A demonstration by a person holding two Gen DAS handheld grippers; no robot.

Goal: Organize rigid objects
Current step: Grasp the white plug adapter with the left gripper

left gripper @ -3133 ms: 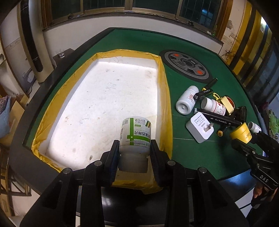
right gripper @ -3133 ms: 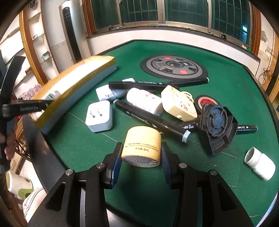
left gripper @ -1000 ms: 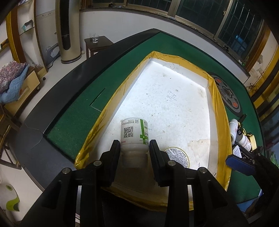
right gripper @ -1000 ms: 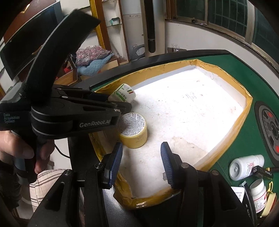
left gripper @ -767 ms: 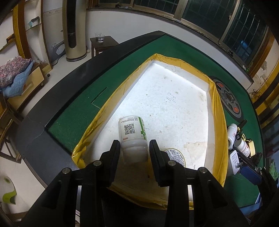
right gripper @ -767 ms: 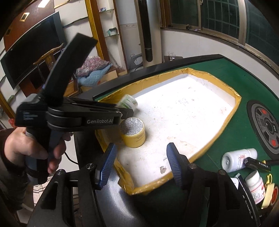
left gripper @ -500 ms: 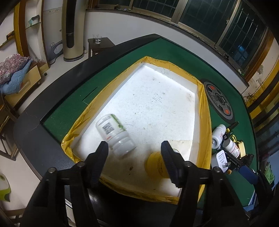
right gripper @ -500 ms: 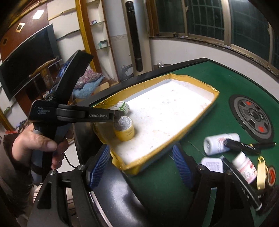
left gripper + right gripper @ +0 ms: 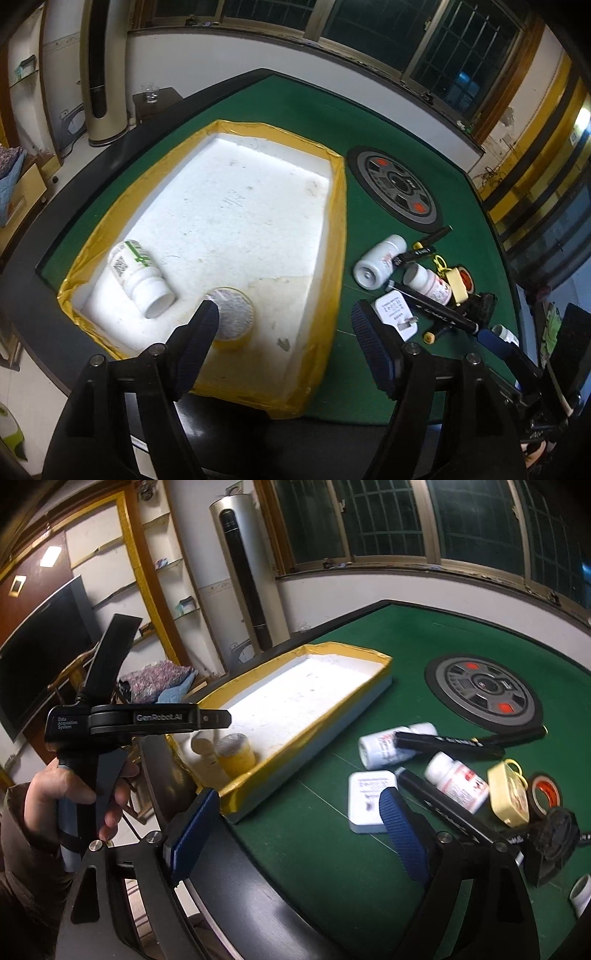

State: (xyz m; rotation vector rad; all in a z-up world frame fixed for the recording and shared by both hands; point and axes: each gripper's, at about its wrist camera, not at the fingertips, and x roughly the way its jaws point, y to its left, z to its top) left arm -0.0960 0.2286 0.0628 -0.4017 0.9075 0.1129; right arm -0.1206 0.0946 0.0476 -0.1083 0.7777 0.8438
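Observation:
A white tray with yellow taped rim (image 9: pixel 338 206) (image 9: pixel 332 716) lies on the green table. In its near left corner a white bottle with green label (image 9: pixel 138 273) (image 9: pixel 203 749) lies on its side, and a yellow jar (image 9: pixel 231 319) (image 9: pixel 236 753) stands beside it. My left gripper (image 9: pixel 284 332) is open and empty above the tray's near edge. My right gripper (image 9: pixel 295 816) is open and empty over the table's near edge, right of the tray. A hand holds the left gripper body (image 9: pixel 122 720) in the right wrist view.
Right of the tray lie a white bottle (image 9: pixel 378 260) (image 9: pixel 388 744), a red-labelled bottle (image 9: pixel 428 282) (image 9: pixel 456 777), a white plug adapter (image 9: pixel 395 314) (image 9: pixel 369 799), black markers (image 9: pixel 447 742), a cream case (image 9: pixel 508 792), tape (image 9: pixel 545 790) and a black holder (image 9: pixel 554 840). A round grey disc (image 9: pixel 399 188) (image 9: pixel 484 690) sits farther back.
Both grippers let go: the yellow jar now stands in the tray and the green-labelled bottle lies tipped over. Both have opened wide and pulled back; the right one swung toward the loose items.

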